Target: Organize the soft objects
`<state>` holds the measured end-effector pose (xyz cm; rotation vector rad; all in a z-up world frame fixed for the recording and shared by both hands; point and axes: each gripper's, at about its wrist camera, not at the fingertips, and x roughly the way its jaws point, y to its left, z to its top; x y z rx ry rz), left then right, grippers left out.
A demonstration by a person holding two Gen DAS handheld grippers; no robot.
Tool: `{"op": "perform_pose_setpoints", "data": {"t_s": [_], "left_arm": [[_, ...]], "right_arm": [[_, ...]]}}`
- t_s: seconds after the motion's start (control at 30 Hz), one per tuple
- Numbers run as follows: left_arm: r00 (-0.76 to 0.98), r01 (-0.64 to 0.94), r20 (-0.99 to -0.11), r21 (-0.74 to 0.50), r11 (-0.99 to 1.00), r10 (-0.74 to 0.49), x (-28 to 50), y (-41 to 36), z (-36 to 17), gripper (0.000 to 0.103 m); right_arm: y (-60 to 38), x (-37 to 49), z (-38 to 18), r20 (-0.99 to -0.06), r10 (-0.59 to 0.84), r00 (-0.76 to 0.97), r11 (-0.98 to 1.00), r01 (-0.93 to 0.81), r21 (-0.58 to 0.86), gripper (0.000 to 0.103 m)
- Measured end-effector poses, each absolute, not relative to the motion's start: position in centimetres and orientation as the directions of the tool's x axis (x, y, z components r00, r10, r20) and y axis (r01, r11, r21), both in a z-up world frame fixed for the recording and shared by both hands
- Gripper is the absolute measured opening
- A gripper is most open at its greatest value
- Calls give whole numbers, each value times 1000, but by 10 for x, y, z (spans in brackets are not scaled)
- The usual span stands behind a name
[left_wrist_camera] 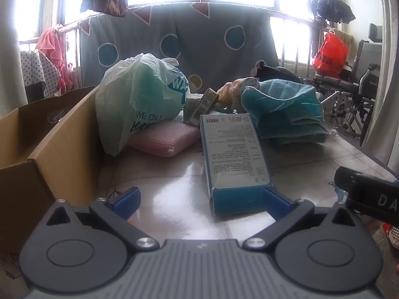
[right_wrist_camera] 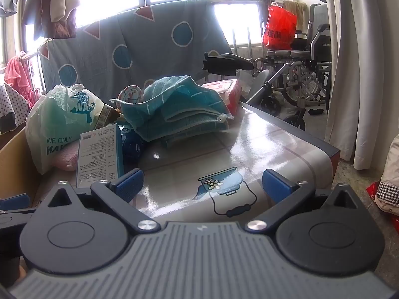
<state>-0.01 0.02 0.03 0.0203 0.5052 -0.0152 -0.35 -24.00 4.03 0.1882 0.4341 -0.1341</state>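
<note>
A teal towel (left_wrist_camera: pixel 286 109) (right_wrist_camera: pixel 179 107) lies crumpled at the back of the table. A pink knitted pad (left_wrist_camera: pixel 164 137) (right_wrist_camera: pixel 66 159) rests under a green and white plastic bag (left_wrist_camera: pixel 139 99) (right_wrist_camera: pixel 62 119). An orange soft toy (left_wrist_camera: pixel 234 92) peeks out behind the towel. A blue carton (left_wrist_camera: pixel 234 159) (right_wrist_camera: pixel 99 154) lies on the table in front of them. My left gripper (left_wrist_camera: pixel 202 200) stands open, the carton's near end just inside its right finger, not gripped. My right gripper (right_wrist_camera: pixel 204 184) hangs open over bare tabletop with nothing between its fingers.
An open cardboard box (left_wrist_camera: pixel 49 149) stands along the table's left side. A pink packet (right_wrist_camera: pixel 229 89) lies behind the towel. A wheelchair (right_wrist_camera: pixel 306 74) and a red bag (right_wrist_camera: pixel 279 28) stand at the right, past the table edge (right_wrist_camera: pixel 324 147). A patterned sheet (left_wrist_camera: pixel 179 42) hangs behind.
</note>
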Motion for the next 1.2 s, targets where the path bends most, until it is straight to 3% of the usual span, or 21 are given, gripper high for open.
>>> {"op": "perform_pose_setpoints", "data": {"t_s": [0.53, 1.0, 1.2], "left_arm": [[865, 68, -496, -20, 998, -69, 1, 3, -1, 103], [862, 11, -506, 27, 1000, 4, 1, -1, -1, 103], [885, -19, -462, 100, 995, 63, -7, -11, 3, 103]], "right_arm": [[-240, -4, 40, -416, -90, 905, 974, 168, 154, 102], [-237, -3, 41, -441, -136, 887, 970, 209, 121, 102], [-235, -4, 42, -440, -148, 886, 971, 216, 107, 102]]}}
